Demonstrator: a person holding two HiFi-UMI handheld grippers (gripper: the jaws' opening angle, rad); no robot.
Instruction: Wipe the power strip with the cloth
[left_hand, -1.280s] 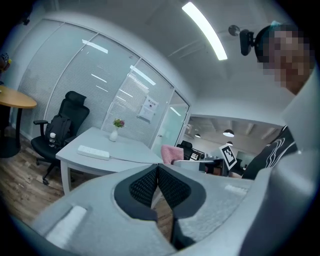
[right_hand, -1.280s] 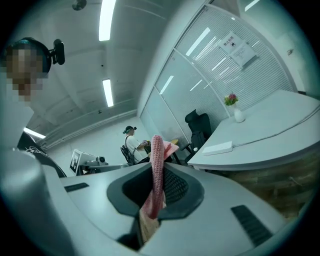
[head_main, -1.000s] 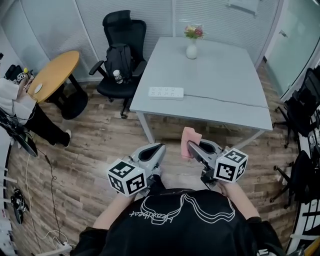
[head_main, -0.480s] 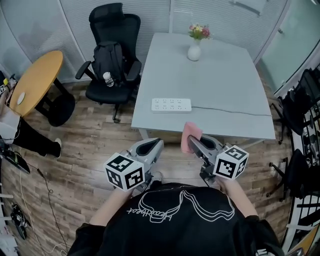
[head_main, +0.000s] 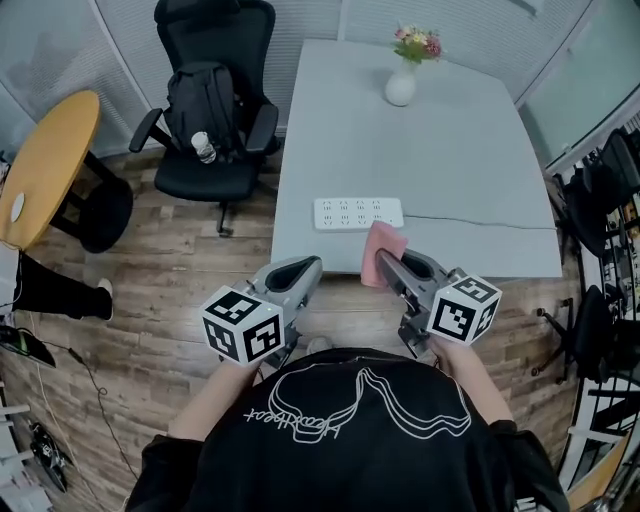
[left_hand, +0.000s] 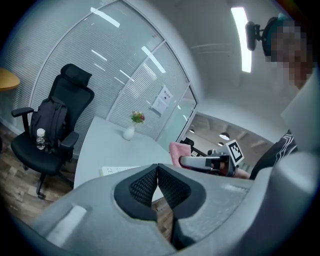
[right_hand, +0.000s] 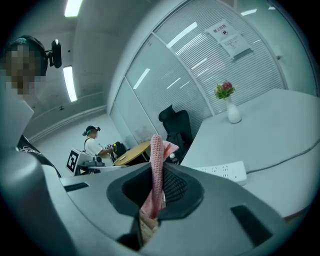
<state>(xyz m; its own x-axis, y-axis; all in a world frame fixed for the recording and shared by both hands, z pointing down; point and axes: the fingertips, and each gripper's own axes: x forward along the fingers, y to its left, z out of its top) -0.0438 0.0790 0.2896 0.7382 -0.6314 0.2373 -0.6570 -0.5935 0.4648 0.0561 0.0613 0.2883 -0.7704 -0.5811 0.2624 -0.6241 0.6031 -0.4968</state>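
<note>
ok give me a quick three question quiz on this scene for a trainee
1. True or false: the left gripper is shut on the pink cloth.
2. What stands at the far end of the table? A) a vase of flowers B) a laptop C) a kettle
3. Fill in: the pink cloth is clamped in the ___ gripper, clear of the power strip.

Key: 1 false, its jaws are together on nothing; 2 A; 3 right gripper.
</note>
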